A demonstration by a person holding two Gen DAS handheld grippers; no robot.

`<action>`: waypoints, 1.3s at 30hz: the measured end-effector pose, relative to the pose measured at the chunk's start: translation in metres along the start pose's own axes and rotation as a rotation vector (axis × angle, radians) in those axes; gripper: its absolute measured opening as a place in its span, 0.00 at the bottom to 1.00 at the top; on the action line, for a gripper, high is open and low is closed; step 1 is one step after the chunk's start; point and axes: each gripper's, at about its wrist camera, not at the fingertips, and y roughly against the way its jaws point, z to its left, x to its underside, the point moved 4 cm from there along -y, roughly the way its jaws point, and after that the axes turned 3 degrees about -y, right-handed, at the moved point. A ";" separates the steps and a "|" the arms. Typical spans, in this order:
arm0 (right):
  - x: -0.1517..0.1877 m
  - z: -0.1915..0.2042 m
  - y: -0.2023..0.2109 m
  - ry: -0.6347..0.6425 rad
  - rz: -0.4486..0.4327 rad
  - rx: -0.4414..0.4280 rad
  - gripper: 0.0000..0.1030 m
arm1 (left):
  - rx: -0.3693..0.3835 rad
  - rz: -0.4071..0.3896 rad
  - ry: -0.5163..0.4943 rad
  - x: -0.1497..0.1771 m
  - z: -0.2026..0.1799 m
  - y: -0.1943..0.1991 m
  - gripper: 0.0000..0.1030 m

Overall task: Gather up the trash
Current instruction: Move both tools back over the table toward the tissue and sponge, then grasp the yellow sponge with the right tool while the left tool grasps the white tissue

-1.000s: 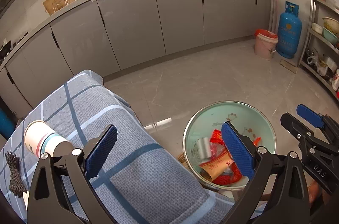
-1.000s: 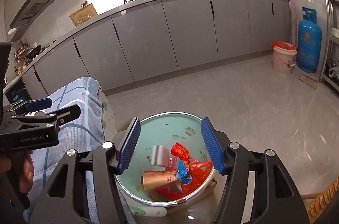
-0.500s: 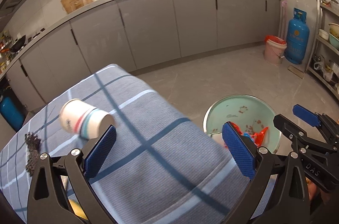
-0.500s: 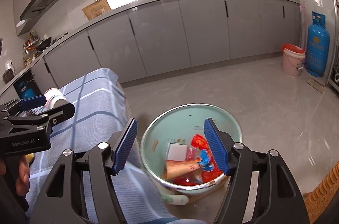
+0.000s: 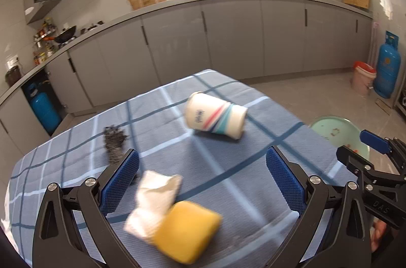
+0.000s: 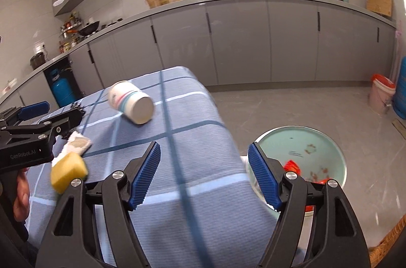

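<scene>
Now, tabletop (image 5: pixel 253 166): blue checked cloth bears tipped white striped paper cup (image 5: pixel 215 118), crumpled white tissue (image 5: pixel 154 202), yellow sponge block (image 5: pixel 187 232).
Left tool (image 5: pixel 203 181): wide, empty.
Right tool (image 6: pixel 205 176): opening, empty.
Floor: pale green trash basin (image 6: pixel 317 141).

Yellow sponge (image 5: pixel 186 233) and white tissue (image 5: pixel 153 202) motion-blurred, edges smeared. Basin (image 6: pixel 327 141) partly hidden behind tabletop (image 6: pixel 192 141) cloth and right gripper's fingers (image 6: pixel 264 179); trash inside mostly covered. Cup (image 5: pixel 214 117) print unreadable.

I hold my left gripper (image 5: pixel 202 175) wide open and tilted downward, while my right gripper (image 6: pixel 204 175) beside it is opening, nothing between its jaws.
</scene>
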 end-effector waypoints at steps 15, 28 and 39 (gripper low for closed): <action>0.010 0.118 -0.009 0.171 0.052 -0.128 0.79 | -0.209 0.117 0.175 0.069 0.134 -0.005 0.96; 0.035 0.190 -0.024 0.298 0.140 -0.233 0.89 | -0.254 0.194 0.249 0.106 0.176 -0.004 0.96; 0.052 0.189 -0.049 0.311 0.262 -0.266 0.66 | -0.232 0.218 0.240 0.107 0.176 -0.008 0.96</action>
